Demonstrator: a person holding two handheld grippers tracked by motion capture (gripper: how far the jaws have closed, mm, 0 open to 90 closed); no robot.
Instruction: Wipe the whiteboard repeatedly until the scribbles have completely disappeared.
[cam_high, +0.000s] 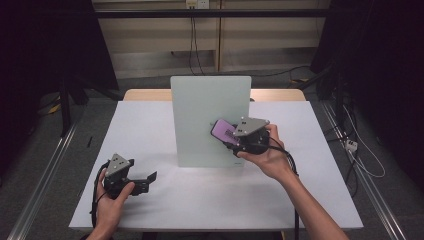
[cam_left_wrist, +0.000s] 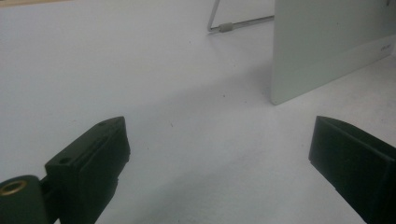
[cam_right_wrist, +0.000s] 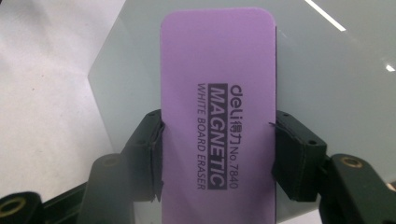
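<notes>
Right tool (cam_high: 227, 134) tilted, gripping eraser (cam_high: 223, 130) at board (cam_high: 200, 110) — left tool (cam_high: 145, 179) low, agape.

A flat purple rectangular whiteboard eraser (cam_right_wrist: 218, 116) with rounded corners bears black print — "deli", "MAGNETIC", "WHITE BOARD ERASER", "No. 7840" — running along its length. It is clamped by its two long edges and held up against the face of the pale, glossy upright whiteboard panel (cam_high: 200, 115), at the panel's right side, above the white bench (cam_high: 150, 130).
</notes>
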